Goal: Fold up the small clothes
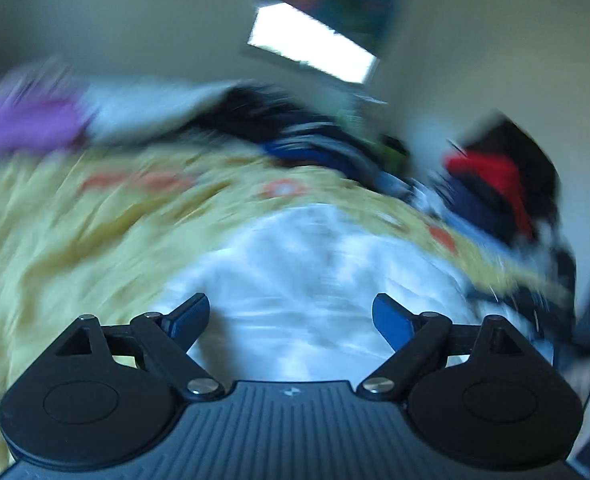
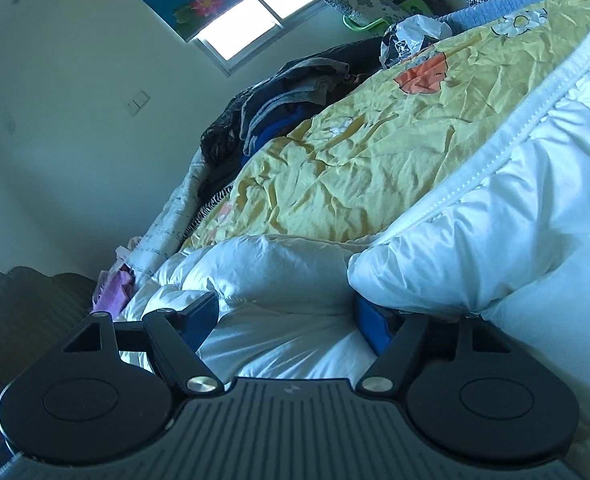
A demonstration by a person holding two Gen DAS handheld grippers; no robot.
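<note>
A white garment (image 1: pixel 307 264) lies on the yellow flowered bedsheet (image 1: pixel 75 232). The left wrist view is blurred by motion. My left gripper (image 1: pixel 291 316) is open and empty, held above the near part of the garment. In the right wrist view the white garment (image 2: pixel 475 232) is bunched and wrinkled, with a stitched hem running up to the right. My right gripper (image 2: pixel 287 320) is open, low against the cloth, with folds of it between and over its fingers; a fold covers the tip of the right finger (image 2: pixel 371 328).
A pile of dark, blue and red clothes (image 1: pixel 475 184) lies at the far side of the bed, also in the right wrist view (image 2: pixel 287 96). A purple cloth (image 1: pixel 27 124) lies far left. A window (image 2: pixel 255 16) is in the wall behind.
</note>
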